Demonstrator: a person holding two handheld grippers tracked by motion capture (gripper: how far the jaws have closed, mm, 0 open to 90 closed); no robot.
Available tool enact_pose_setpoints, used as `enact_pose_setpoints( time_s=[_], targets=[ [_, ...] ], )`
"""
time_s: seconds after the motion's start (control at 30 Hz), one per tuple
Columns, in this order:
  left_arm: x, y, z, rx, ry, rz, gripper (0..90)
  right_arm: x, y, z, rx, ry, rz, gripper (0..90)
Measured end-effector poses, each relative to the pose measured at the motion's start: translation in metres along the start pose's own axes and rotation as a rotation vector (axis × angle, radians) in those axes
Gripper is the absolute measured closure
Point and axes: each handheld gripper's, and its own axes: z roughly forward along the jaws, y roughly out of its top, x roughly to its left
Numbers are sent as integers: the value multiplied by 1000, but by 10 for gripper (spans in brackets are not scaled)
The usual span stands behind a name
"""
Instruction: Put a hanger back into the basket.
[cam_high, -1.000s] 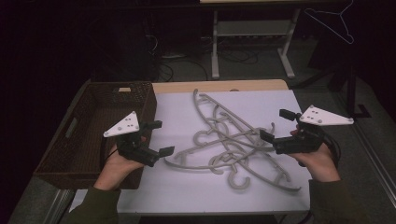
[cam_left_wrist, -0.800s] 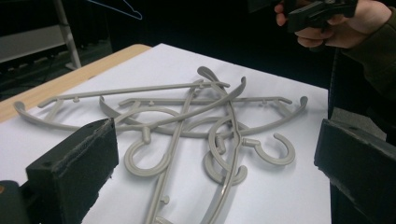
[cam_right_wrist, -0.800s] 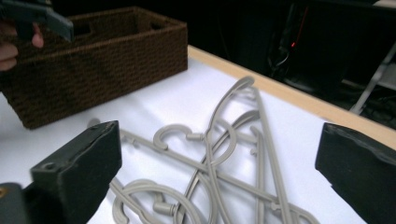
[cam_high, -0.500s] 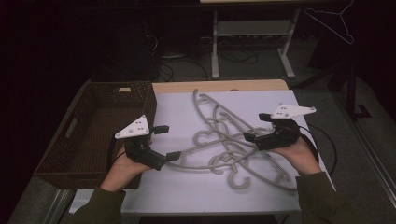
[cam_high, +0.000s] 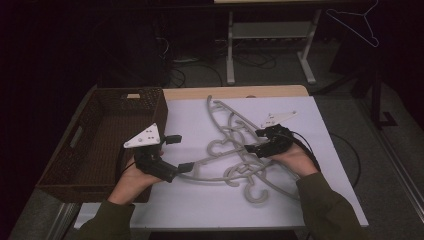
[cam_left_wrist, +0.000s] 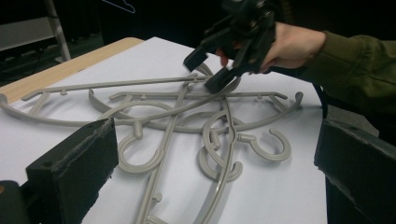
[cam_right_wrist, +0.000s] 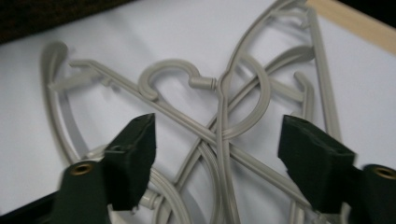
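Several grey plastic hangers (cam_high: 235, 150) lie tangled on the white tabletop (cam_high: 200, 210). My right gripper (cam_high: 254, 141) hangs low over the middle of the pile. Its jaws have just been closing and straddle crossing hanger bars (cam_right_wrist: 219, 130) without the pads touching them; my right gripper (cam_right_wrist: 219, 140) is open. My left gripper (cam_high: 180, 153) is open at the left end of the pile, with the tip of one hanger arm near its lower jaw. From the left gripper view the hanger hooks (cam_left_wrist: 187, 116) lie ahead between the wide jaws of my left gripper (cam_left_wrist: 215, 140), and the right gripper (cam_left_wrist: 205, 72) dips onto the far bars.
A brown wicker basket (cam_high: 100, 100) stands at the table's left edge, right beside my left hand. A wooden strip (cam_high: 250, 92) runs along the table's far edge. A metal stand (cam_high: 270, 50) and cables sit on the floor beyond.
My right gripper has moved left and down from the table's right side onto the middle of the hanger pile, jaws narrowing. The left gripper has hardly moved.
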Motion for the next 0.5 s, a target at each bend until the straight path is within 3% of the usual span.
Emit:
enact_pose_setpoints(
  time_s=[0.3, 0.5],
  targets=[
    [0, 0, 1, 2, -4, -1, 0, -9, -5, 33, 107, -4, -28, 507],
    [-1, 0, 2, 3, -7, -1, 0, -9, -7, 41, 161, -22, -35, 626]
  ],
)
